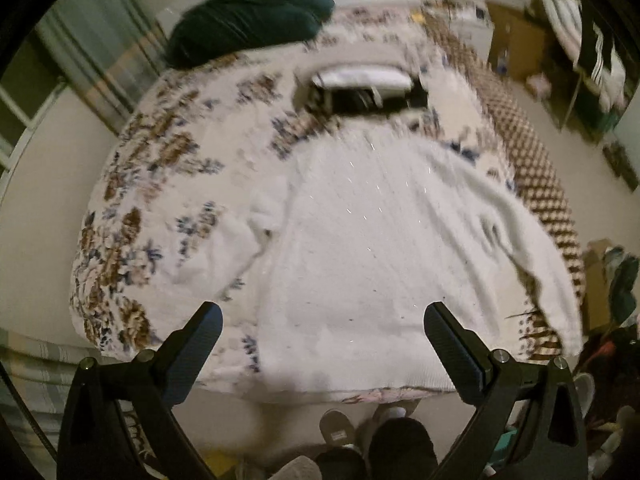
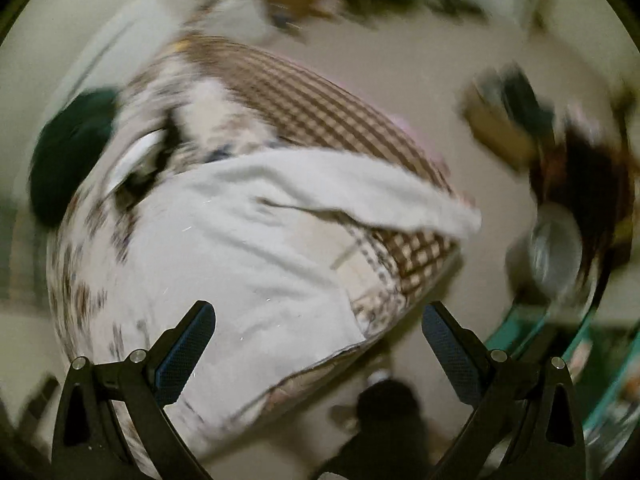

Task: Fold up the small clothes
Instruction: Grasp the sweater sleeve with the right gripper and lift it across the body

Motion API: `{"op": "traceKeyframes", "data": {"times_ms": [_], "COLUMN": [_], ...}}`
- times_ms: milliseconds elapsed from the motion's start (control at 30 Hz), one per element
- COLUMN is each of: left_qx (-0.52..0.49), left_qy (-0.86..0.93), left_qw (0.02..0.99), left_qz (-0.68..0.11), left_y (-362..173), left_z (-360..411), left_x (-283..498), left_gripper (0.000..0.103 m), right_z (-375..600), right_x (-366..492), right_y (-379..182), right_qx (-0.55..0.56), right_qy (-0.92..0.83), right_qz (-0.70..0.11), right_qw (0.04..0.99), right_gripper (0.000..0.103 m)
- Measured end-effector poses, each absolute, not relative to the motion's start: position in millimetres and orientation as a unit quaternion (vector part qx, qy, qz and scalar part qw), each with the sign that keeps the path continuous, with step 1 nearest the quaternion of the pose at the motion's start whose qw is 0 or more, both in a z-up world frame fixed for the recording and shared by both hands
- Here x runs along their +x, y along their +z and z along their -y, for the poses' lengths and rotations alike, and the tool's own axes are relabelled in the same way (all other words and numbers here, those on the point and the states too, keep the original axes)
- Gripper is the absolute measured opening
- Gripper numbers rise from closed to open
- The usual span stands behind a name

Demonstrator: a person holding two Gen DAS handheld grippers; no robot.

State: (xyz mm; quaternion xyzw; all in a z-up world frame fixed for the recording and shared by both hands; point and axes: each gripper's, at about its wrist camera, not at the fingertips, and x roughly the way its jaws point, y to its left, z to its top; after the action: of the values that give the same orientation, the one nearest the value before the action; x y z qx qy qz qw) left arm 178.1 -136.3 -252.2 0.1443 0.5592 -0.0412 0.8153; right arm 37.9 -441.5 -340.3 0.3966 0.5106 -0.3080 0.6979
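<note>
Room: pale carpeted floor [image 1: 44,184] all round the bed, with cardboard boxes and blurred clutter from 1 to 4 o'clock in the left wrist view; the right wrist view is heavily motion-blurred.
Surface: a bed [image 1: 168,168] under a floral cover in brown and blue; a brown-and-cream checked band [image 1: 532,184] runs down its side toward 3 o'clock.
Dark bundle: a deep green heap [image 1: 248,20] at 11 o'clock on the bed's far end.
Garment: a white knitted sweater [image 1: 360,260] lies spread on the near part of the bed, body flat, hem toward 6 o'clock at the bed edge; one sleeve [image 2: 360,188] stretches toward 3 o'clock over the checked band, loosely wrinkled.
Folded pile: white and dark items [image 1: 368,88] at 12 o'clock beyond the sweater, too blurred to identify.
Person: dark trouser legs and a grey slipper [image 1: 336,428] at 6 o'clock.
Left gripper [image 1: 322,336]: jaws spread wide, holding nothing, above the sweater's hem.
Right gripper [image 2: 318,334]: jaws spread wide, empty, above the sweater's corner.
</note>
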Motion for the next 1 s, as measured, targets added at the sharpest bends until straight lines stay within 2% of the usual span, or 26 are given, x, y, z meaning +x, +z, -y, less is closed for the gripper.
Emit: {"op": "traceKeyframes", "data": {"times_ms": [167, 333, 433, 500, 567, 633, 800, 833, 867, 933, 1000], "left_qx": [0.154, 0.179, 0.189, 0.2, 0.211, 0.222, 0.233, 0.234, 0.234, 0.233, 0.224], "left_qy": [-0.047, -0.047, -0.043, -0.04, -0.04, -0.041, -0.046, -0.046, -0.045, -0.045, -0.047], "left_qw": [0.777, 0.751, 0.74, 0.737, 0.734, 0.732, 0.734, 0.735, 0.735, 0.737, 0.741], "left_qz": [-0.609, -0.634, -0.644, -0.645, -0.645, -0.643, -0.636, -0.635, -0.634, -0.633, -0.632], "left_y": [-343.7, -424.2, -460.0, -481.1, -497.0, -509.4, -530.1, -532.6, -534.0, -534.7, -534.4], "left_z": [190.1, 224.1, 238.7, 247.8, 254.6, 261.6, 272.4, 272.7, 273.0, 271.6, 268.1], "left_x": [196.6, 210.2, 215.8, 219.1, 221.0, 224.0, 226.4, 226.6, 227.0, 228.0, 230.0], "left_gripper": [0.103, 0.103, 0.103, 0.103, 0.103, 0.103, 0.103, 0.103, 0.103, 0.103, 0.103], "right_z": [522.6, 564.8, 576.3, 580.8, 588.5, 593.4, 599.4, 600.2, 600.9, 606.9, 612.7], "right_x": [6.2, -11.4, -17.6, -22.0, -25.7, -27.9, -32.7, -32.1, -31.6, -33.4, -36.2], "right_y": [-479.2, -578.9, -620.1, -638.5, -666.8, -682.7, -697.0, -698.2, -697.7, -693.8, -687.7], "right_qx": [0.527, 0.614, 0.654, 0.678, 0.701, 0.709, 0.721, 0.719, 0.712, 0.698, 0.689], "right_qy": [-0.339, -0.351, -0.361, -0.369, -0.379, -0.395, -0.424, -0.429, -0.441, -0.464, -0.476], "right_qz": [-0.469, -0.395, -0.351, -0.322, -0.293, -0.273, -0.22, -0.217, -0.215, -0.214, -0.207], "right_qw": [0.622, 0.586, 0.565, 0.548, 0.528, 0.516, 0.501, 0.502, 0.502, 0.502, 0.506], "right_gripper": [0.103, 0.103, 0.1, 0.091, 0.073, 0.065, 0.064, 0.058, 0.038, 0.009, 0.008]}}
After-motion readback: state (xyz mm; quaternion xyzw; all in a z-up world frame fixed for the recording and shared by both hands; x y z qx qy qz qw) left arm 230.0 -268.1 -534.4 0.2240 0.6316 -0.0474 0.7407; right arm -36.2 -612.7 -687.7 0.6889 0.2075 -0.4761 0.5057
